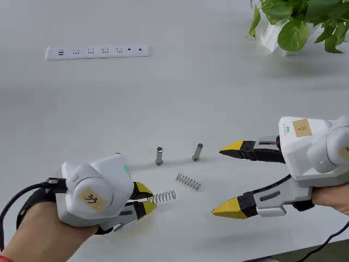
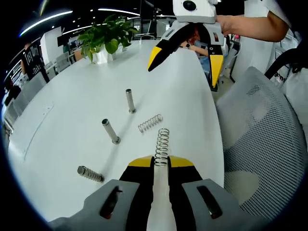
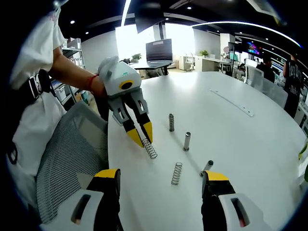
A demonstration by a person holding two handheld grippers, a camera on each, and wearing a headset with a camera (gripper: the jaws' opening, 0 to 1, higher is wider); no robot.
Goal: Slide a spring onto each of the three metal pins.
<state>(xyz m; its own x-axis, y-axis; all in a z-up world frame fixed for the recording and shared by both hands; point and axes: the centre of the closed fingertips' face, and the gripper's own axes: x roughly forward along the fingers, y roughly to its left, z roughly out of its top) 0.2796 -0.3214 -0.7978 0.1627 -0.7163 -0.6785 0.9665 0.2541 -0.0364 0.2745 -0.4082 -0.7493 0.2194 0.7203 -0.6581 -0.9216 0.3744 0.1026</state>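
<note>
While the left gripper [image 1: 148, 198] clamps one spring by its end, two pins stand bare.
Held spring [image 1: 163, 196] pokes out level with its open end forward, which I'd say suits threading it over a pin top. Left pin [image 1: 159, 155] and right pin [image 1: 197, 152] stand upright at its twelve and one o'clock, smooth steel cylinders with collared heads. Loose spring [image 1: 188, 181], a thin wire coil, lies at two o'clock on the matte white table [image 1: 163, 98]. Right gripper [image 1: 229, 177] hovers at three o'clock, yellow-tipped jaws wide apart and holding nothing, likely ready to steady a pin. Third pin [image 3: 171, 122] seems already wrapped in a coil, though it's small there.
</note>
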